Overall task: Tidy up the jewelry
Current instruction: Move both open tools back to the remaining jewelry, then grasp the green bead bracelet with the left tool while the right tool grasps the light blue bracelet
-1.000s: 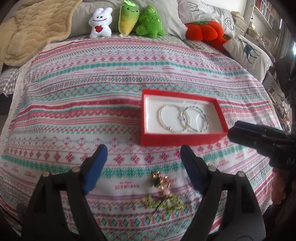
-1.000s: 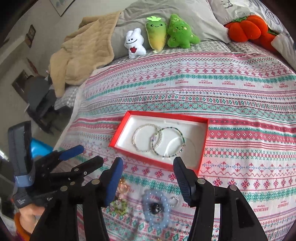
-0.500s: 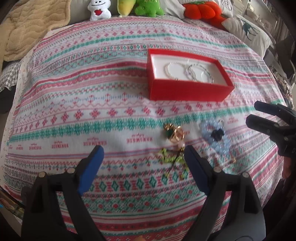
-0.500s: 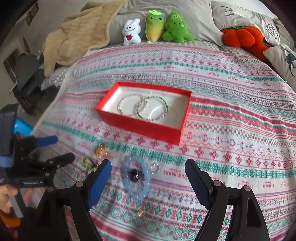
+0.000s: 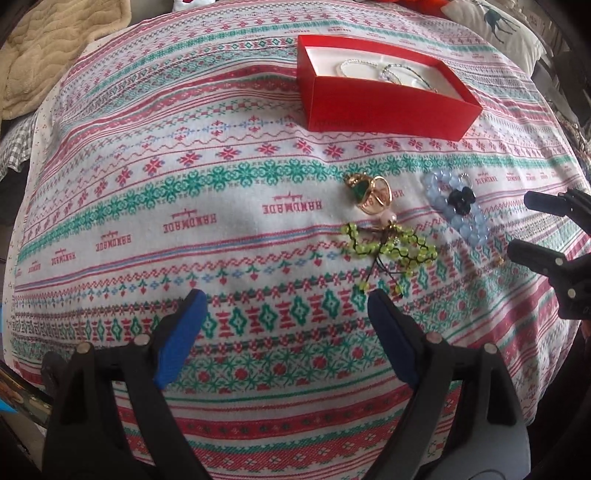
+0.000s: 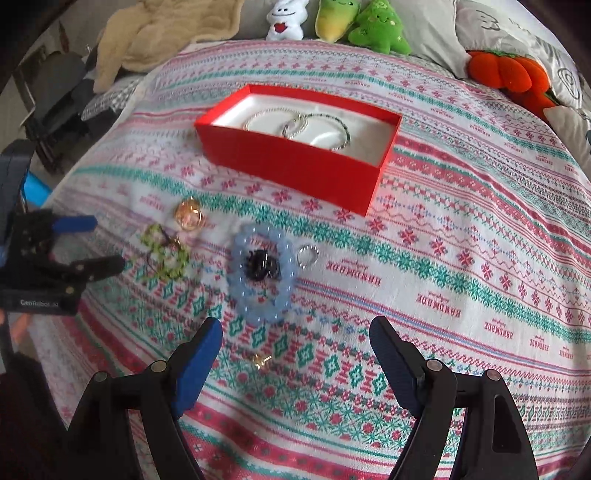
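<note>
Approach step: left gripper [image 5: 282, 317] and right gripper [image 6: 295, 341] spread, empty. Next: pinch blue bead bracelet [image 6: 260, 273], drop in red box [image 6: 295, 162].

A bedroom in a home. Nearly the whole frame is a bed under a knitted-pattern bedspread [image 6: 443, 229]. Along the top edge sit plush toys [image 6: 354, 22], with a beige blanket [image 6: 162, 33] bunched at the upper left. Grey pillows [image 6: 491, 29] and an orange pumpkin-shaped cushion [image 6: 506, 74] fill the upper right. A dark chair [image 6: 59, 103] stands off the bed's left side.
</note>
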Action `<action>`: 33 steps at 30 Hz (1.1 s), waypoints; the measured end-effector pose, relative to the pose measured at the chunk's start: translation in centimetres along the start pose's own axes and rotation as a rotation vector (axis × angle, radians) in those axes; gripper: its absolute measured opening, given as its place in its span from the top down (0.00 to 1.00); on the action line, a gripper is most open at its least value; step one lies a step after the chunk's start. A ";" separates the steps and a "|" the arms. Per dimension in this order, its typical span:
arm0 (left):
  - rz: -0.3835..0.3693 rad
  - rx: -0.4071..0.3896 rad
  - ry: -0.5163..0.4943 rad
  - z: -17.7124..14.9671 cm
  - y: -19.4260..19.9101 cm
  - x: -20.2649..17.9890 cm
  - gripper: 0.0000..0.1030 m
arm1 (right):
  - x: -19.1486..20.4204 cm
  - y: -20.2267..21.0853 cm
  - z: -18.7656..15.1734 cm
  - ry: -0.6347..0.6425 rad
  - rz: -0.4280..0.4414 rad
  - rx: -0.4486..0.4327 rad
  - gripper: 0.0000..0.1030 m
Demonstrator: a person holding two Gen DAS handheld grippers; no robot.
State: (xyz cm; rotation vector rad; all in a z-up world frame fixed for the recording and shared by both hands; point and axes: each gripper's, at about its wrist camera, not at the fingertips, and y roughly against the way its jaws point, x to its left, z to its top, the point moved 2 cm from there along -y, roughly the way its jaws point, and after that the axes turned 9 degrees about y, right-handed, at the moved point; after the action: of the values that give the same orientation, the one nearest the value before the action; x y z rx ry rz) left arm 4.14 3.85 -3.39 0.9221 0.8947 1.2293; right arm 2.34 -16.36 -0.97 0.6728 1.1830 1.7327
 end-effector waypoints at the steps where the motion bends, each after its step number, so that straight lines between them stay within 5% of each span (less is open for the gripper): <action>1: -0.016 -0.003 -0.006 -0.1 0.0 -0.3 0.14 | 0.0 -0.2 -0.1 0.004 -0.005 0.012 0.19; 7: -0.175 -0.029 -0.013 0.0 0.1 -2.0 0.20 | -0.2 -0.6 -0.2 -0.001 -0.019 0.028 0.19; 13: -0.231 -0.055 0.031 1.2 0.2 -2.9 0.58 | -0.6 -0.8 -0.1 -0.018 -0.020 0.040 0.19; 24: -0.164 -0.027 0.086 2.6 -2.0 -2.5 0.89 | -1.0 -0.9 0.6 -0.044 -0.032 0.036 0.19; 33: -0.135 -0.030 0.069 2.5 -1.5 -2.6 0.92 | -1.3 -1.5 0.9 -0.064 -0.043 0.053 0.19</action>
State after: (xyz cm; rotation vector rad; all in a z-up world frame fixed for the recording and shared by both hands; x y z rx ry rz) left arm 6.70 0.92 -3.69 0.7862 0.9751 1.1612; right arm 4.24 -16.97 -1.90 0.7238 1.1946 1.6371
